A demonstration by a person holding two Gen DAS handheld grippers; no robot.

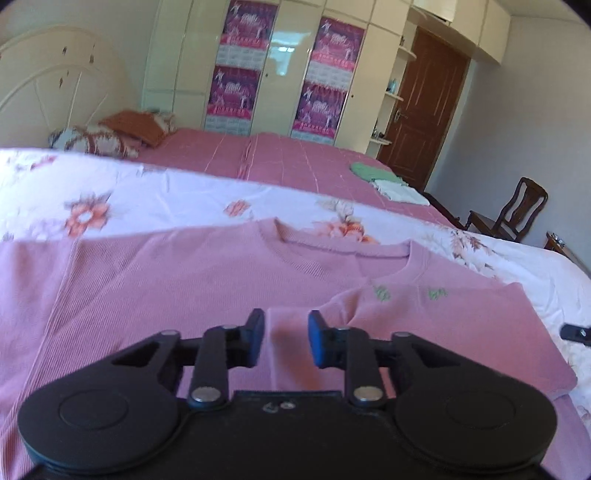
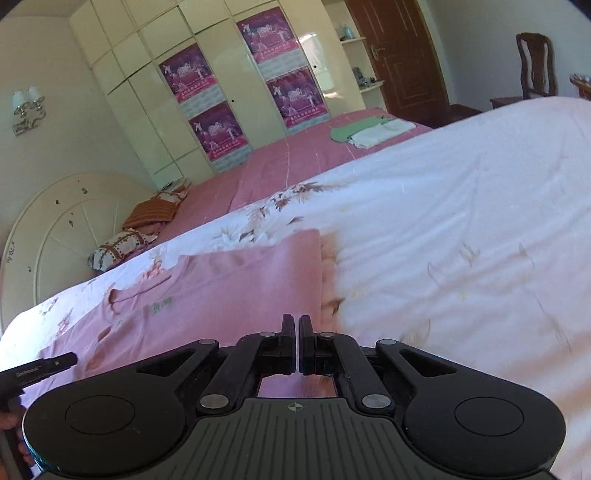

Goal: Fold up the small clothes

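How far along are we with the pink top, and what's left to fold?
Done: a green and white folded stack sits on the far pink bedspread. In hand: the pink ribbed knit top lies on the floral white quilt, one side folded inward. The left gripper is open above it; the right gripper is shut at its edge. Left: remaining folds.

Floral white quilt (image 1: 184, 192) over pink bedspread (image 1: 295, 158); cream wardrobe (image 2: 155, 110) with purple posters (image 1: 243, 33); brown door (image 1: 424, 110); wooden chair (image 1: 517, 210)
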